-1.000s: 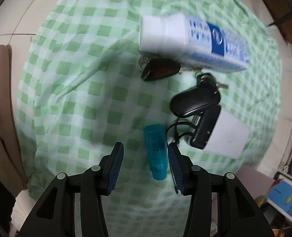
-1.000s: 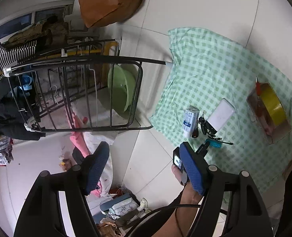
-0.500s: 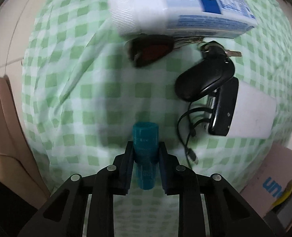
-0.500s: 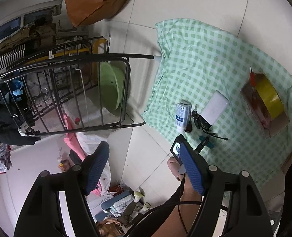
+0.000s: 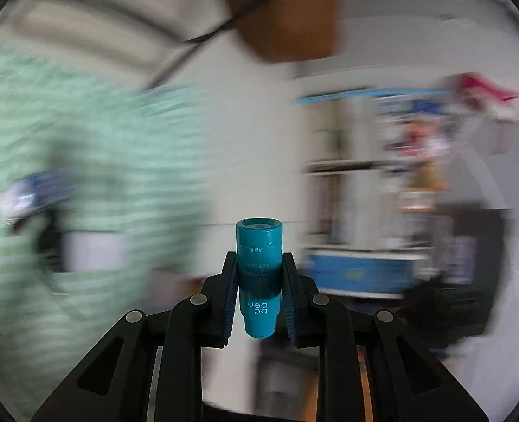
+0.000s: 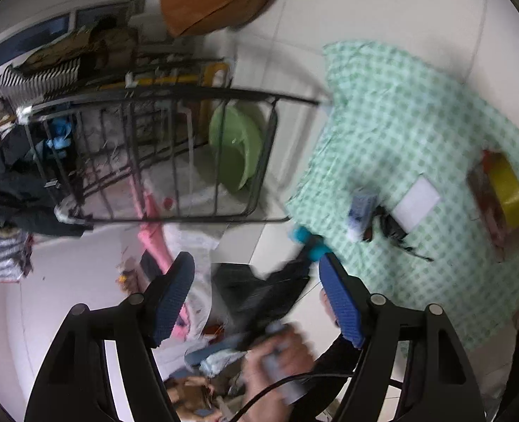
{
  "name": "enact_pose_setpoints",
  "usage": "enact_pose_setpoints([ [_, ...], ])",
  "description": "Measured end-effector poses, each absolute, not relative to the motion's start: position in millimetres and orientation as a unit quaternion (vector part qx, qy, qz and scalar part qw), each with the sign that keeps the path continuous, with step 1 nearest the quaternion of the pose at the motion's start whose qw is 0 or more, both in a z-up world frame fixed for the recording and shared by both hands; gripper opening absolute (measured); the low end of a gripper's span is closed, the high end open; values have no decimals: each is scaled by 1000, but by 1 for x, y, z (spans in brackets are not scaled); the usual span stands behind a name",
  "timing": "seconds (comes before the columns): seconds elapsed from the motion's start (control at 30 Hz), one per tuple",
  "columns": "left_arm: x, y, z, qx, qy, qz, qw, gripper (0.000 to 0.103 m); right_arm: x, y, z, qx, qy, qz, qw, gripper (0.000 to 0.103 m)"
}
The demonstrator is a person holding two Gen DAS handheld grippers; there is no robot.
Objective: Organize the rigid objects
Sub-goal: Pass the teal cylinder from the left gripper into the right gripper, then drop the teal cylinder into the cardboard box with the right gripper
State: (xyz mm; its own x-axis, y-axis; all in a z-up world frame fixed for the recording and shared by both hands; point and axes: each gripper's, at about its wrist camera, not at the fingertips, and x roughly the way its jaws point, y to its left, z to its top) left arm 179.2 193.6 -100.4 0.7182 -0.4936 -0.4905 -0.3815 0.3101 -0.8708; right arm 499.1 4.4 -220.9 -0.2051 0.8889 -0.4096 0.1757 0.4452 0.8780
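Two pads of left hand-held gripper [image 5: 259,274] clamped on teal tube [image 5: 259,267], held upright between them, cap end protruding; right hand-held gripper [image 6: 256,295] spread open, nothing held.

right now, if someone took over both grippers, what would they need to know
Left gripper: shut on the teal tube, lifted off the green checked cloth and swinging; the view is motion-blurred.
Right gripper: open, empty, held high above the floor.
On the cloth: white and blue bottle, dark keys and cable, white box, and a clear container holding yellow tape.
Done: tube picked up.
Left: place the tube, probably in the container, then sort the rest.
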Motion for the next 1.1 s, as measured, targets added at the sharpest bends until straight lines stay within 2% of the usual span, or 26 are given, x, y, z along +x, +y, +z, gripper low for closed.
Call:
enact_pose_setpoints([
  [0.03, 178, 193, -88, -595, 354, -53, 720, 21, 492, 10, -225, 415, 685, 379, 464, 69],
  [0.17, 167, 195, -53, -635, 270, -91, 718, 21, 471, 26, -240, 499, 667, 417, 365, 43],
  [0.33, 143, 190, -91, -712, 207, -87, 666, 21, 462, 43, -239, 520, 640, 434, 363, 41],
  [0.47, 151, 179, -104, -725, 205, -88, 652, 21, 462, 54, -242, 519, 639, 436, 363, 32],
  [0.53, 154, 180, -101, -724, 205, -86, 653, 21, 460, 58, -246, 517, 645, 434, 360, 23],
  [0.77, 136, 196, -70, -745, 218, -73, 626, 21, 467, 58, -246, 492, 649, 428, 393, 21],
  [0.8, 134, 199, -70, -750, 220, -65, 620, 29, 468, 56, -244, 485, 649, 428, 401, 21],
  [0.83, 130, 206, -73, -757, 231, -37, 611, 45, 470, 53, -245, 484, 649, 426, 404, 21],
  [0.93, 105, 227, -85, -769, 238, 77, 588, 74, 477, 41, -250, 466, 661, 410, 422, 21],
  [1.0, 73, 241, -100, -777, 238, 180, 555, 79, 485, 26, -259, 427, 685, 376, 454, 21],
  [1.1, 39, 245, -127, -792, 272, 268, 475, 79, 497, -12, -297, 394, 725, 286, 486, 21],
])
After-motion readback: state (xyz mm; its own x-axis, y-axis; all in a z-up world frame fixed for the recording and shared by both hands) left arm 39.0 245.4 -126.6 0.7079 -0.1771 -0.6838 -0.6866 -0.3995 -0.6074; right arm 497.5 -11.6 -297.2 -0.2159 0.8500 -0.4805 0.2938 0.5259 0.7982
